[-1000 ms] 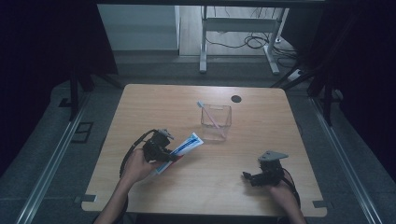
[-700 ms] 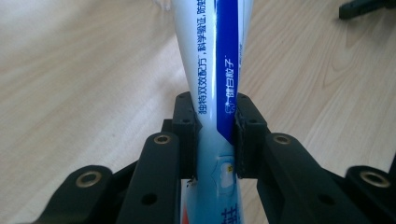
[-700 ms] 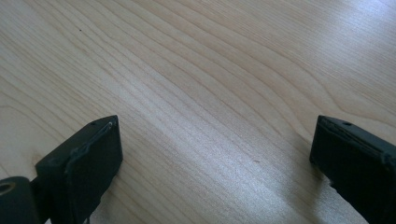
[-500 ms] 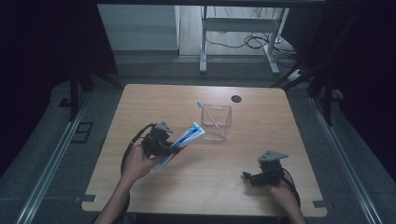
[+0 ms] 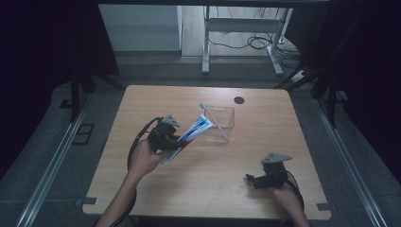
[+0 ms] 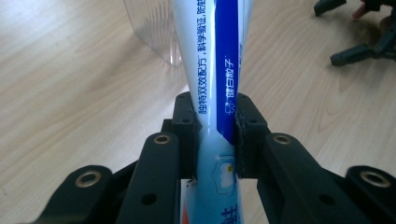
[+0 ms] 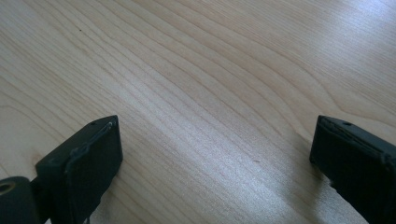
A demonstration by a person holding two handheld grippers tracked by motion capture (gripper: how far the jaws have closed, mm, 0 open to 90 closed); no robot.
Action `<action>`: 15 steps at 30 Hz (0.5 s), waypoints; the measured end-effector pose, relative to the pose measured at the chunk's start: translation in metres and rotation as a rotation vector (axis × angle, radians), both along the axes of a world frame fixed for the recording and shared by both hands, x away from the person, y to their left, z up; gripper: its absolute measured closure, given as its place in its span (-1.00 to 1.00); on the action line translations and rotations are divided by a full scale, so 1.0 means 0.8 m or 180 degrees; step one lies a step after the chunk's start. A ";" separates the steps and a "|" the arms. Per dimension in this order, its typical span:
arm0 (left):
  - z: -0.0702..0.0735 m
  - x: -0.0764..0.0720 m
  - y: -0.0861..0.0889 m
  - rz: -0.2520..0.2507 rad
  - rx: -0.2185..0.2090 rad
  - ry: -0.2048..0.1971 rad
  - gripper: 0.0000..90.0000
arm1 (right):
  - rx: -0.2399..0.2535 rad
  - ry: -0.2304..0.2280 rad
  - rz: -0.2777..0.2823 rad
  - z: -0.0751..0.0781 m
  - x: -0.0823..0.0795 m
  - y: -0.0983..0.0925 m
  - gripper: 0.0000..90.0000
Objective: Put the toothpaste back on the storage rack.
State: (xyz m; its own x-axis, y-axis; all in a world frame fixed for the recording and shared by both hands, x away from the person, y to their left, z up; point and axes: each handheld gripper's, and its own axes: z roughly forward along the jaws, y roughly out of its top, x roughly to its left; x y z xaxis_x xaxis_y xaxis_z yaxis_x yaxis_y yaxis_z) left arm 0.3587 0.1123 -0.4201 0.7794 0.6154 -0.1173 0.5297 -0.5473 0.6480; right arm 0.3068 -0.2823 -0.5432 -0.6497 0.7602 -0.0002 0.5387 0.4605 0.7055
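My left gripper (image 5: 174,142) is shut on a blue and white toothpaste tube (image 5: 189,135), held above the table at the left of centre. The tube's far end tilts up towards a clear plastic cup (image 5: 221,124) that holds a pink toothbrush (image 5: 212,116). In the left gripper view the pads (image 6: 246,128) squeeze the toothpaste tube (image 6: 215,84) at its waist, with the clear cup (image 6: 154,32) just beyond. My right gripper (image 5: 250,179) rests low at the table's front right, open. In the right gripper view its jaws stand wide apart over bare wood with nothing between them (image 7: 212,144).
The wooden table (image 5: 142,189) has a dark round cable hole (image 5: 239,100) at the back right. In the left gripper view the right gripper's black jaws (image 6: 357,53) show at the upper right. A desk frame and cables stand on the floor behind the table.
My left gripper has lifted the toothpaste tube and carried it up and right, closer to the clear cup. The right gripper has stayed where it was.
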 end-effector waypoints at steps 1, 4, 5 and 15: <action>0.001 0.001 -0.001 -0.0001 -0.0005 -0.0003 0.66 | 0.0001 0.0000 0.0001 0.000 0.000 0.000 -0.95; 0.004 0.006 -0.005 0.0005 -0.0025 -0.0023 0.66 | 0.0000 -0.0001 0.0000 0.000 0.000 0.000 -0.95; 0.005 0.007 -0.007 0.0006 -0.0024 -0.0023 0.66 | 0.0000 -0.0001 0.0000 0.000 0.000 0.000 -0.95; 0.021 0.027 -0.024 0.0002 -0.0057 -0.0126 0.66 | -0.0004 0.0000 0.0001 0.000 0.000 0.000 -0.95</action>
